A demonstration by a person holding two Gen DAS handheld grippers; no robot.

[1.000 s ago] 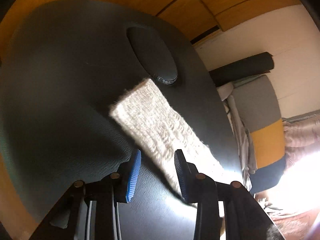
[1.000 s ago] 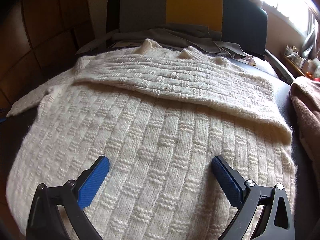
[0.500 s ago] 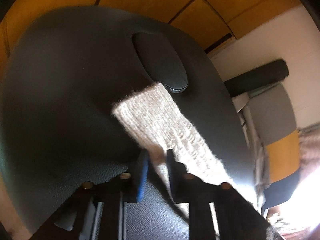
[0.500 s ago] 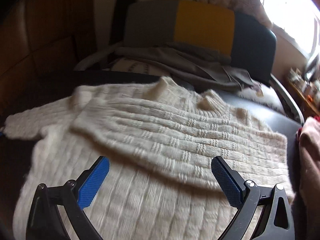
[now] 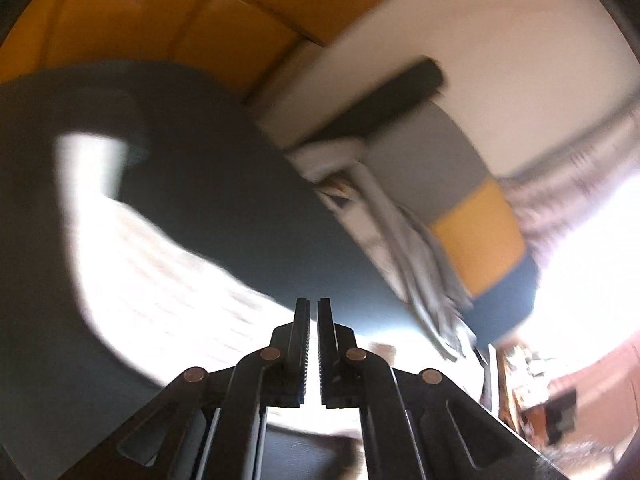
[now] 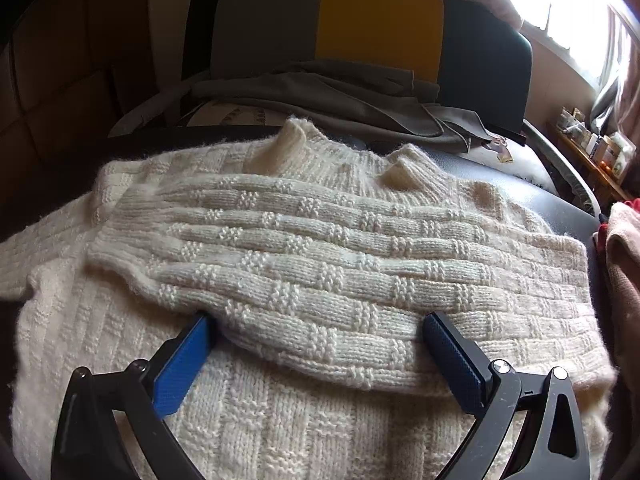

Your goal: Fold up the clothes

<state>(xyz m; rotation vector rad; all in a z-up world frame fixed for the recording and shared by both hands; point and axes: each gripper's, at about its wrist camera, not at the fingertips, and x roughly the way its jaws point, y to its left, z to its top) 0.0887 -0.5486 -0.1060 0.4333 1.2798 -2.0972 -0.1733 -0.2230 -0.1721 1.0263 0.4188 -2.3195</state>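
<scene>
A cream knitted sweater lies flat on a black padded table. Its right sleeve is folded across the chest. My right gripper is open, its blue pads resting on the sweater at either side of the folded sleeve's lower edge. In the blurred left wrist view my left gripper is shut on the other sleeve, which trails to the left over the black table.
A grey, yellow and dark blue chair back stands behind the table with grey clothes draped on it. A pinkish garment lies at the right edge. A bright window is at upper right.
My left gripper closed on the sleeve and has swung up and towards the chair, blurring the view. My right gripper moved forward up to the folded sleeve.
</scene>
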